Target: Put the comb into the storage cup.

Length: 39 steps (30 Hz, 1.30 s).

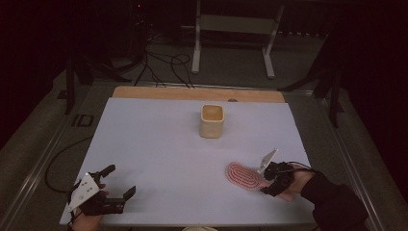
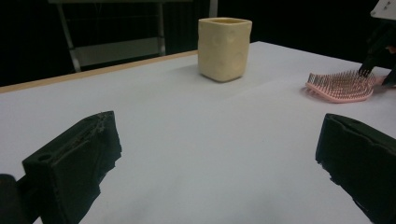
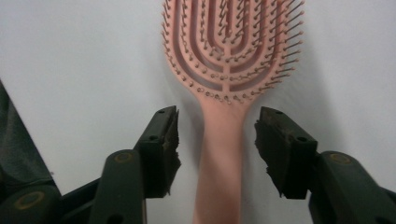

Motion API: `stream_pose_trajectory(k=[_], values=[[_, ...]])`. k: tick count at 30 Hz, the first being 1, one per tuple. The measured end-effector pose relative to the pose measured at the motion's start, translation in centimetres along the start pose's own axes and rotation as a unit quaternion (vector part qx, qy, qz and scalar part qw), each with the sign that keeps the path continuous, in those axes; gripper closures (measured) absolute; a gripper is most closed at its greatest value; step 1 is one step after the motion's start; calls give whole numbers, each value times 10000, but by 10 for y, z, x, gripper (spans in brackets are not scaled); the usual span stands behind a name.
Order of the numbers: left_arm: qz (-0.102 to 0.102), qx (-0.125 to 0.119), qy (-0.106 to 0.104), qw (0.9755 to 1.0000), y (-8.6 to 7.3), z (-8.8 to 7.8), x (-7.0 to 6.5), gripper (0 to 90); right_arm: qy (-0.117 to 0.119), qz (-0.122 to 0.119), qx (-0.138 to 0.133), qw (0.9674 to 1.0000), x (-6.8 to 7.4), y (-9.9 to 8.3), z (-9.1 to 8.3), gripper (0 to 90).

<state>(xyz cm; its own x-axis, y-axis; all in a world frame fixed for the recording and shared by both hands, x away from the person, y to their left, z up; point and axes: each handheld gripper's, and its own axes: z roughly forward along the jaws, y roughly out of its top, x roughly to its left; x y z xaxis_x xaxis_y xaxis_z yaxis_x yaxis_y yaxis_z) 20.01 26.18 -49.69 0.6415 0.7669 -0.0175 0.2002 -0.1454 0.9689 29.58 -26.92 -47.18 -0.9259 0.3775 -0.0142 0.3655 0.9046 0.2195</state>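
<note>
On a white-covered table (image 1: 159, 144) in a dim workroom, a person's right gripper (image 3: 217, 135) straddles the handle of a pink hairbrush (image 3: 229, 70), jaws parted either side of it and touching nothing, apparently lined up for a grasp. The brush lies bristles-up at the near right of the table, its head pointing toward the middle, handle toward the person, which leaves the slim neck free for the jaws. A cream cup (image 1: 212, 121) stands upright toward the far edge, well apart from the brush. At the near left corner the left gripper (image 1: 118, 185) rests low, jaws wide and empty, seemingly held clear while the other hand works.
</note>
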Motion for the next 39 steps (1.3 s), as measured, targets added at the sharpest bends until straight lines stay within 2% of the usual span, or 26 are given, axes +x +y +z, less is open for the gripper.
stream_pose_trajectory(k=[8,14,24,28,32,36,39], values=[[-38,-18,-4,10000,0,0,1,3,-169,52,186,9997,-2,2,4,597],[-42,-18,-9,10000,0,0,1,2,-167,89,304,9994,0,3,6,620],[-46,-19,-19,10000,0,0,1,2,-360,-38,417,9985,5,7,10,653],[-52,-22,-24,10000,0,0,1,2,-547,-102,696,9960,12,11,17,679],[-55,-26,-34,10000,0,0,1,2,-511,-153,738,9958,12,12,17,684],[-67,-24,-35,10000,0,0,1,2,-412,0,753,9963,9,12,17,693],[-57,-10,-37,10000,-1,0,1,2,-365,26,756,9965,8,12,18,697]])
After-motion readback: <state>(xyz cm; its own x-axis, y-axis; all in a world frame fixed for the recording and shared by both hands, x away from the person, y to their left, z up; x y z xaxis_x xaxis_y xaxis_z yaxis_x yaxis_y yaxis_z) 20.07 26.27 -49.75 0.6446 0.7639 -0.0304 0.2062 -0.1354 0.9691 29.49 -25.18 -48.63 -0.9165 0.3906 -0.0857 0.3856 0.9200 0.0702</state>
